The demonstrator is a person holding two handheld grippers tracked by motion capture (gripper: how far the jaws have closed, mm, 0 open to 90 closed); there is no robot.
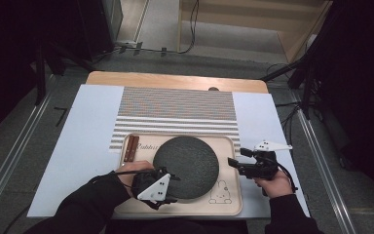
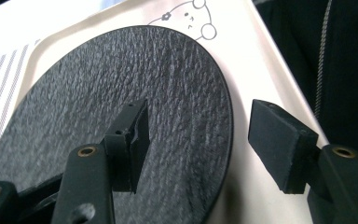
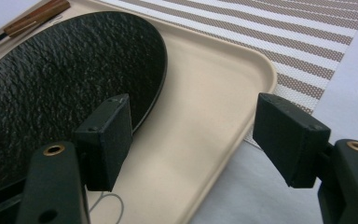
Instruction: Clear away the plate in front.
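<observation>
We found the round black mat [image 1: 186, 166] lying flat on the cream tray [image 1: 229, 195], beside the brown chopsticks [image 1: 131, 147] at the tray's far left corner. Our left gripper [image 2: 200, 144] hovered over the mat's near edge with jaws spread, gripping nothing. Our right gripper [image 3: 200, 140] stood released across the tray's right rim, also grasping nothing.

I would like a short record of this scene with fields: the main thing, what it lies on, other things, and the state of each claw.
main thing: round black plate, textured
lies on: beige tray with a rabbit drawing
other things: brown chopsticks at the tray's far left corner; striped mat under the tray
left claw: open, over the plate's rim, nothing gripped
right claw: open, over the tray's edge, nothing gripped
</observation>
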